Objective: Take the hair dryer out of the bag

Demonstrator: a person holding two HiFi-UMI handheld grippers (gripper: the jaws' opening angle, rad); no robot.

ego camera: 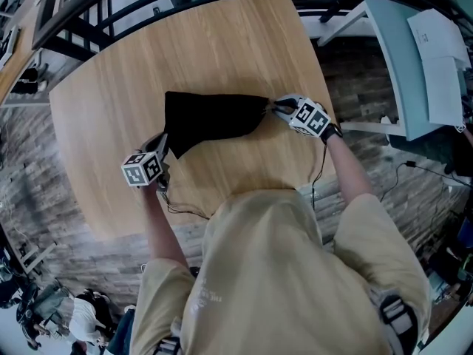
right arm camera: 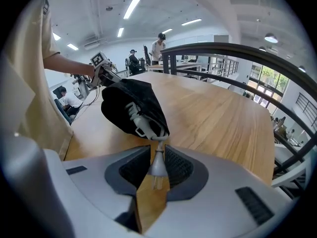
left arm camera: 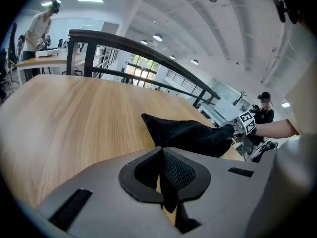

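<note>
table (ego camera: 222, 43) of pale wood spreads below you, and the black bag (ego camera: 211, 120) lies across its middle. your left gripper (ego camera: 162, 142) has its jaws closed on the bag's near corner, black cloth pinched between them. the hair dryer (right arm camera: 138, 119) is mostly inside the bag, only a pale part showing at the open mouth. your right gripper (right arm camera: 157, 171) at that mouth grips the grey plug (right arm camera: 157, 163), its cord running back into the bag.

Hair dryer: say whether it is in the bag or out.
Mostly in: only its plug and grey cord show at the black bag's mouth.
</note>
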